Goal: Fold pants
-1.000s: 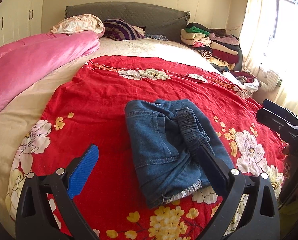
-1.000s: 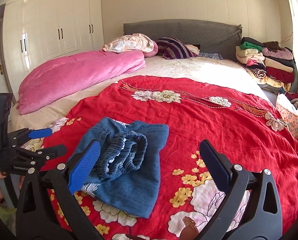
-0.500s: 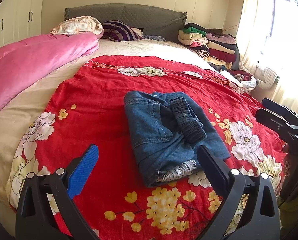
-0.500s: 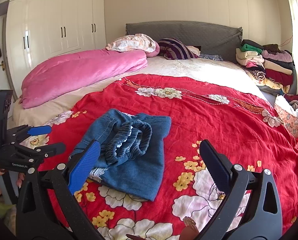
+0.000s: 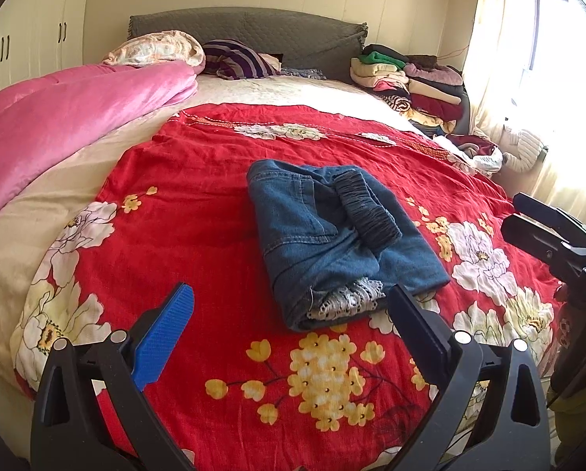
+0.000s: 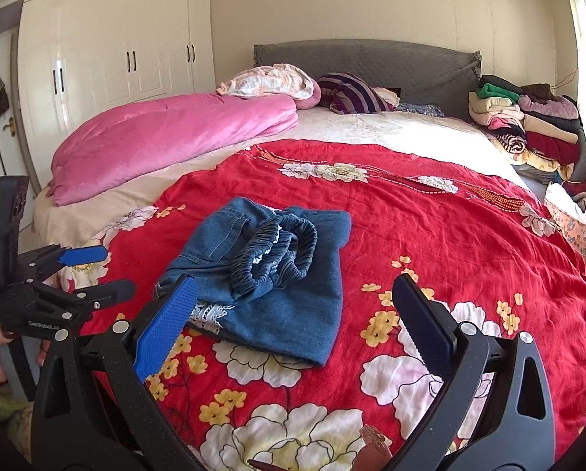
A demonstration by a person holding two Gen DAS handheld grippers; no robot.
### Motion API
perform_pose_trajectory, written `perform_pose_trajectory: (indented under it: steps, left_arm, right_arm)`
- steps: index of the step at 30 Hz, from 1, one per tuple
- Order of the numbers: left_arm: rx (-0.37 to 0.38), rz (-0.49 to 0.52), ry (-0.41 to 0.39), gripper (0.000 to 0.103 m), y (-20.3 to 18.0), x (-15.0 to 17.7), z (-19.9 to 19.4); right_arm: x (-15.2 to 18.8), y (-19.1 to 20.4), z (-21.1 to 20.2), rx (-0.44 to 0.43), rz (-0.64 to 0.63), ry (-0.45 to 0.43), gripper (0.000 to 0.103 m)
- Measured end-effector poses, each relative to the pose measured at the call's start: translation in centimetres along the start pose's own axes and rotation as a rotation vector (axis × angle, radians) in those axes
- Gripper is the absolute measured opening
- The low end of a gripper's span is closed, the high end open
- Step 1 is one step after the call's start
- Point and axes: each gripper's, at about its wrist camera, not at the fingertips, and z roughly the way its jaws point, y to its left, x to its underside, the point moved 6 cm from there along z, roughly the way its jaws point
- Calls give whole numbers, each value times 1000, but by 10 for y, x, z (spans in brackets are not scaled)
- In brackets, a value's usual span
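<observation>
Folded into a compact bundle, pants [image 5: 340,235] lying mid red bedspread [image 5: 198,180] on the bed, elastic waistband on top. Left gripper [image 5: 289,325] and right gripper [image 6: 293,314] both wide, holding nothing, near the bundle's near edge. Folding apparently finished; perhaps only tidying left.

Setting: a home bedroom. A wide bed [image 6: 391,137] with a grey padded headboard [image 6: 371,62] is filling both views. A red floral bedspread [image 6: 430,243] is lying over the near half, a pink duvet [image 6: 167,137] is bunching along one side, and pillows [image 6: 277,80] are sitting at the head. White built-in wardrobes [image 6: 108,51] are lining one wall. Folded clothes [image 6: 528,121] are stacking up by a curtained window [image 5: 501,59] letting in daylight
</observation>
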Motion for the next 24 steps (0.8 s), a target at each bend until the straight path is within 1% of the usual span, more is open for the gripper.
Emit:
perform_pose_trajectory:
  steps: [5,8,11,16,24]
  left_arm:
    - [0,-5,1,99,-1,8,-2]
    - [9,11,3,99,-5,12,-2]
    - [9,24,1,99,-9,16,-3]
    - [3,26,12,99,-12,24,-5]
    - [-12,-17,25,99,-2,34,-6]
  right_arm:
    - [0,5,-8,2,-13,-28,94]
    - [1,8,-11,5,-29,-44,94]
    - [5,9,-12,17,-42,-42,94]
    - [19,10,-11,21,-37,-17,94]
    - [45,9,-5,12,2,42,94]
